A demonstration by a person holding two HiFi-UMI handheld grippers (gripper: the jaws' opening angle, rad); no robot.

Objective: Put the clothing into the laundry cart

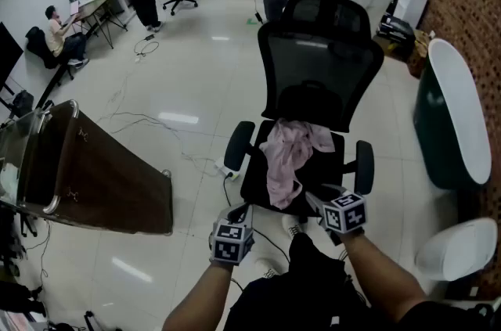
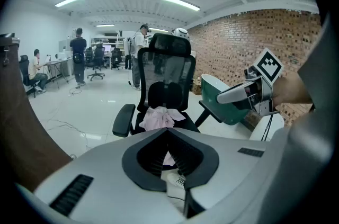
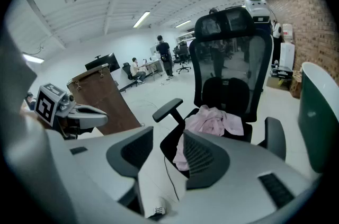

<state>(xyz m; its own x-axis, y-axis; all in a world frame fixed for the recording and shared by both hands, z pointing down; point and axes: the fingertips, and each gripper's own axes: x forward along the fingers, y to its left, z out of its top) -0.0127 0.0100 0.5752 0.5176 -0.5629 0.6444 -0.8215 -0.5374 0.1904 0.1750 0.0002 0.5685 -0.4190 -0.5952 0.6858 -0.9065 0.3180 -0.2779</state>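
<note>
Resting on chair (image 1: 321,55): clothing (image 1: 290,153), outside cart (image 1: 102,181); left gripper (image 2: 168,132) closed, right gripper (image 3: 168,135) apart.

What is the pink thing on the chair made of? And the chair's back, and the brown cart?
The pink clothing looks like soft, matte fabric: it crumples and droops over the seat edge. The chair's back seems black mesh: light shows through. The brown cart looks like canvas or vinyl, hard to tell, with a shiny metal rim.

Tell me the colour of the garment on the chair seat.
The garment is pale pink; the head view shows it best.
</note>
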